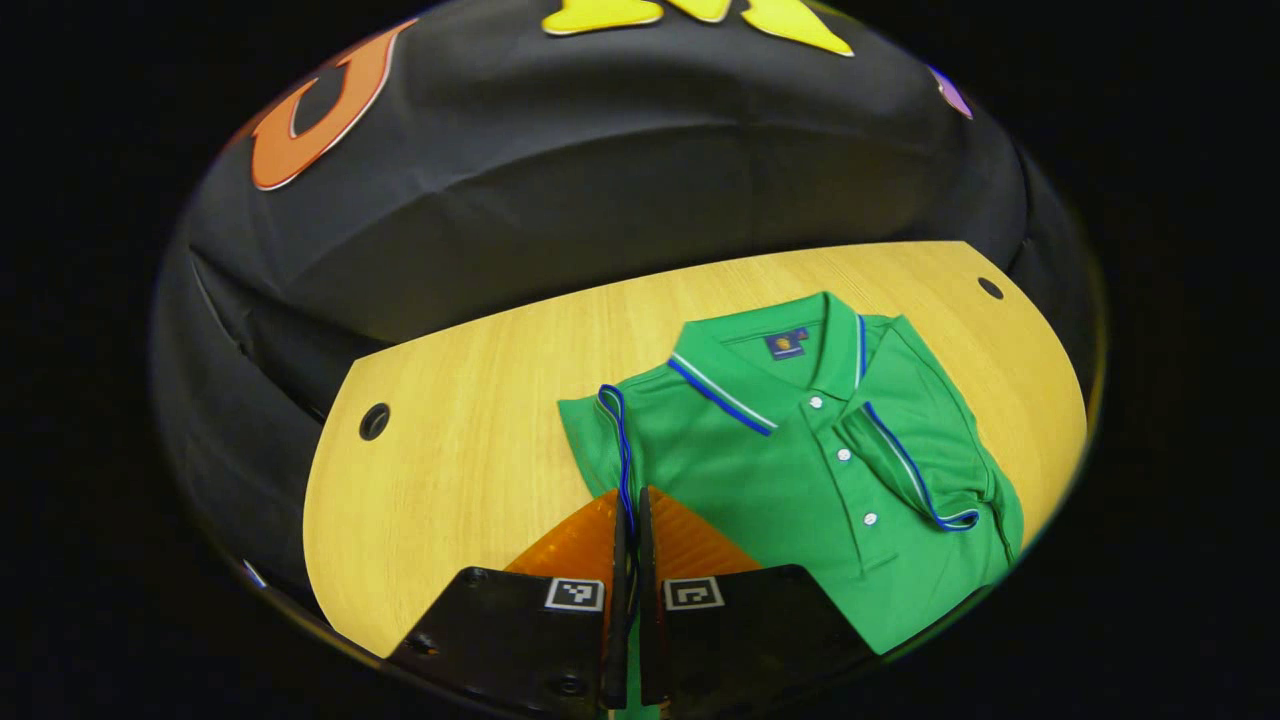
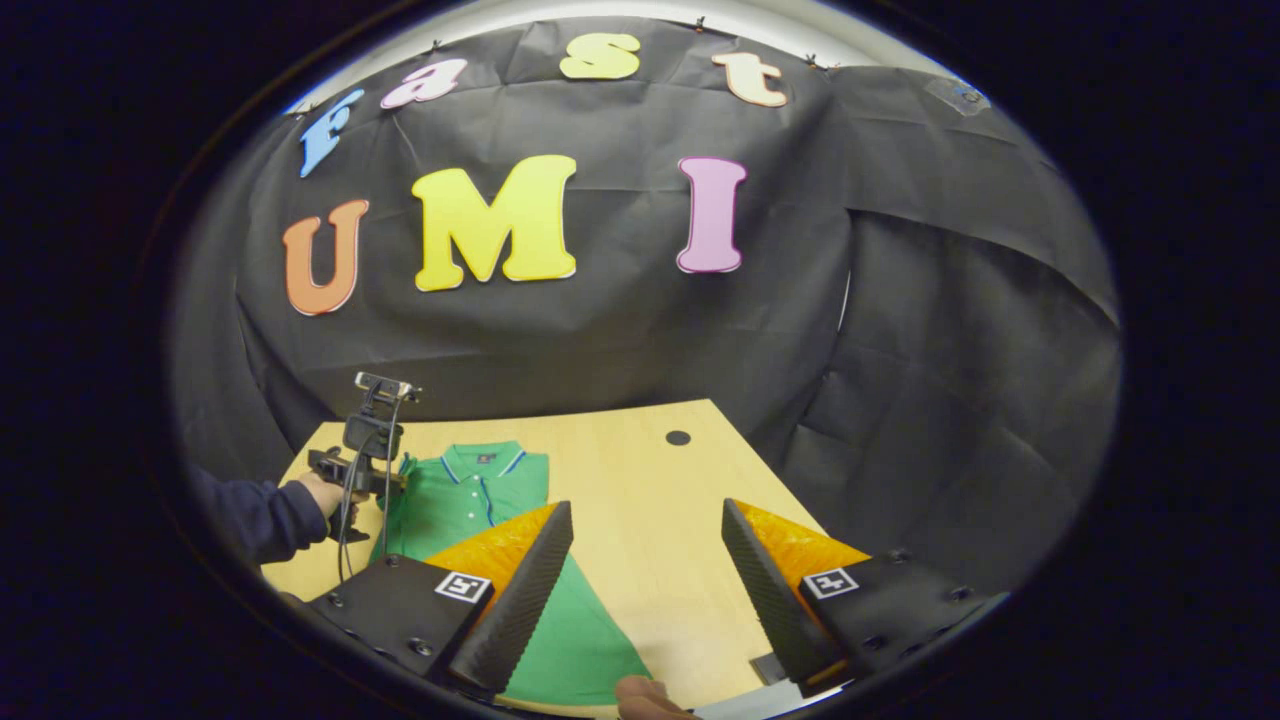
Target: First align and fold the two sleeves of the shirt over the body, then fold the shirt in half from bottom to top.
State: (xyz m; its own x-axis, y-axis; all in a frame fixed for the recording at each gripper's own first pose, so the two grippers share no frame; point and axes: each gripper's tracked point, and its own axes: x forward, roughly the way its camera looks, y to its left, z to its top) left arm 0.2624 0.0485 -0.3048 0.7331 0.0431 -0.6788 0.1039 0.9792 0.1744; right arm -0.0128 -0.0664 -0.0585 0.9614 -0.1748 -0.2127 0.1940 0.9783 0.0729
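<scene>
A green polo shirt (image 1: 800, 480) with blue and white trim lies face up on the wooden table (image 1: 470, 420), collar toward the booth wall. One sleeve (image 1: 915, 455) lies folded across the chest. My left gripper (image 1: 628, 497) is shut on the other sleeve (image 1: 605, 430), pinching its blue-trimmed cuff at the shirt's near side. In the right gripper view the shirt (image 2: 465, 500) lies to the left, and a hand holds the left gripper (image 2: 392, 484) at its edge. My right gripper (image 2: 645, 508) hangs open above the table, right of the shirt, with nothing between its fingers.
Round cable holes (image 1: 374, 421) (image 1: 990, 288) sit near the table's far corners, one hole (image 2: 678, 437) also in the right gripper view. A dark blue sleeve (image 2: 250, 520) reaches in from the left. Bare wood (image 2: 650, 480) lies right of the shirt.
</scene>
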